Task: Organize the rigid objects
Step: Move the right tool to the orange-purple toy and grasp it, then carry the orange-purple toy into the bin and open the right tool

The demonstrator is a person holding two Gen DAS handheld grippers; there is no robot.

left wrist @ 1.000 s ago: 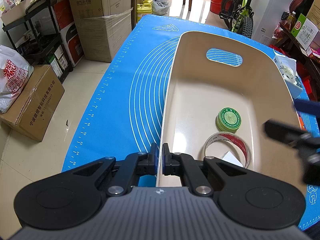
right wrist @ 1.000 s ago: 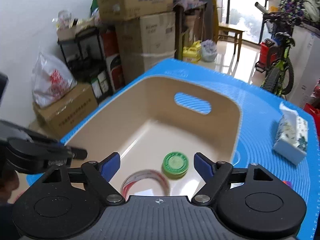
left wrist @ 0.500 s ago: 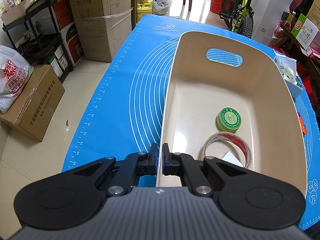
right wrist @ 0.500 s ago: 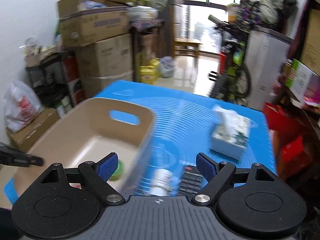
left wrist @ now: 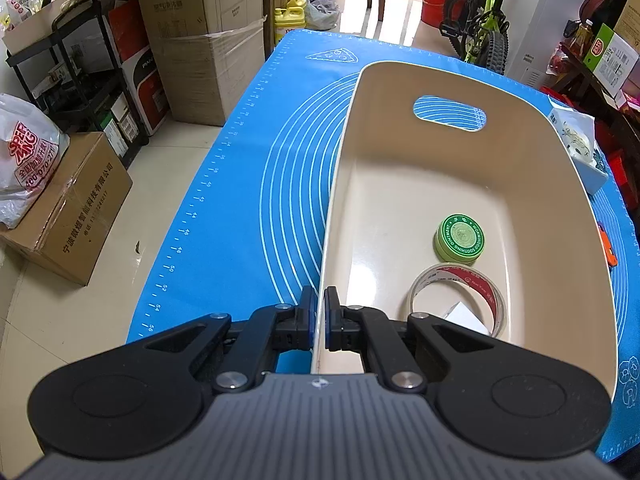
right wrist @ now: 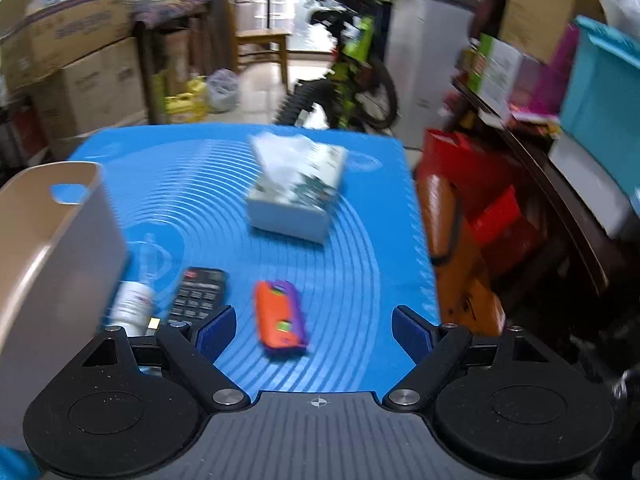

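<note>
The left tool (left wrist: 319,312) stays exactly where it was a second ago, clenched on the near rim of the beige bin (left wrist: 560,168), one pad outside the wall and one inside. The bin has not shifted on the blue mat (left wrist: 240,208) that covers the counter. Inside it lie the same two things as before: a green round tin (left wrist: 460,239) on the bin floor and, just in front of it, a roll of clear tape (left wrist: 458,294) with red print, with a small white scrap inside the ring.

What has changed is the right tool (right wrist: 316,330). A second ago it hung over the bin, looking down at the tin, and its dark arm crossed the right edge of the left camera's view. Now that arm is gone from there, and the right tool has swung away to the open mat beside the bin, its jaws spread wide with nothing between the pads. Its picture is smeared with motion.

Below it, an orange and purple object (right wrist: 282,314) lies flat on the mat, in line with the gap between the blue pads. To the left of that lies a black remote (right wrist: 200,294), partly behind the left finger, and further left a small white bottle (right wrist: 134,304) lies close against the bin's outer wall. A white tissue box (right wrist: 298,192) stands farther back on the mat, well apart from these three.
</note>
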